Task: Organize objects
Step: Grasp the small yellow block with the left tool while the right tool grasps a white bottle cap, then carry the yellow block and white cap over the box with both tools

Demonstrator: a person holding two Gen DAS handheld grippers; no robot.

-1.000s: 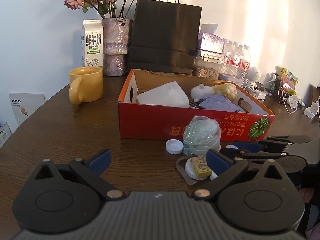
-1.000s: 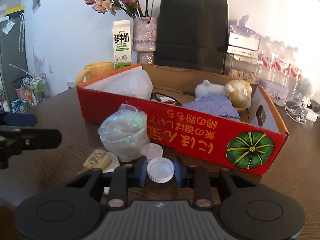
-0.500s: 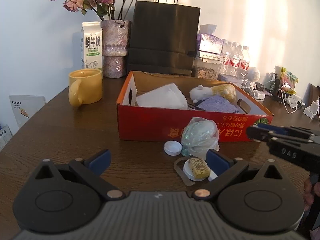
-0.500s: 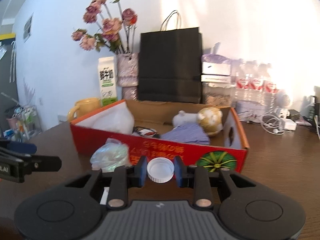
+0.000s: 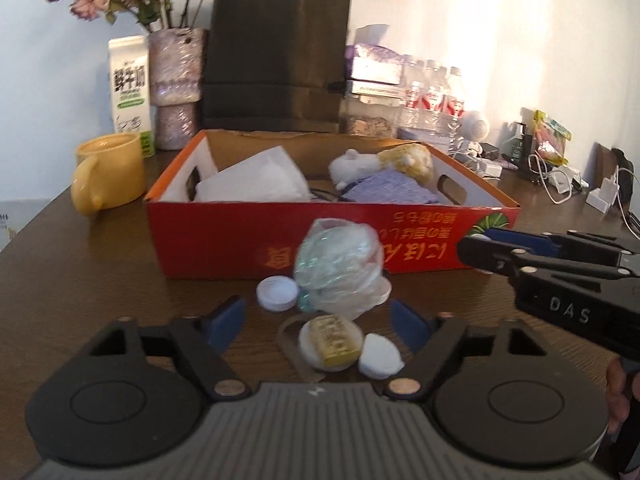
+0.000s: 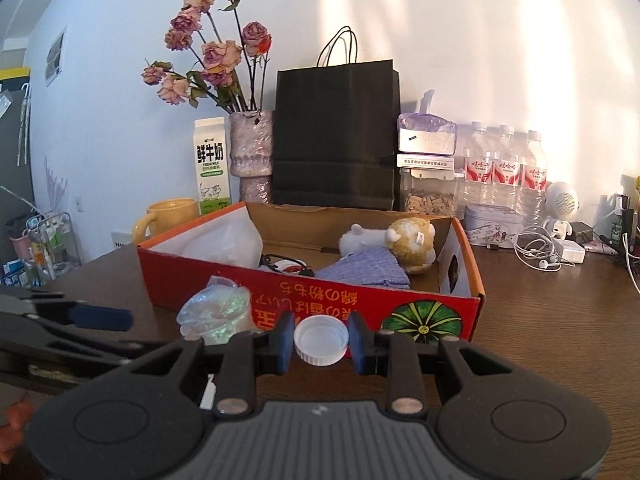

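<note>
My right gripper (image 6: 321, 342) is shut on a white bottle cap (image 6: 321, 339) and holds it in the air in front of the red cardboard box (image 6: 420, 312). In the left wrist view the right gripper (image 5: 476, 250) hangs at the right, by the box's front corner (image 5: 224, 236). My left gripper (image 5: 318, 320) is open and low over the table. Between and ahead of its fingers lie a crumpled clear plastic bag (image 5: 340, 268), a second white cap (image 5: 277, 293), a yellow bar on a white disc (image 5: 334, 340) and a white pad (image 5: 379, 361).
The box holds a white bag (image 5: 256, 184), a plush toy (image 5: 384, 164) and a purple cloth (image 5: 392, 192). Behind it stand a yellow mug (image 5: 108, 178), a milk carton (image 5: 130, 92), a vase of dried roses (image 6: 252, 156), a black paper bag (image 6: 336, 136) and water bottles (image 6: 504, 172). Cables (image 6: 536, 252) lie at the right.
My right gripper has lifted the white cap off the table and pulled back, up and to the right. My left gripper has moved closer to the plastic bag and the small items.
</note>
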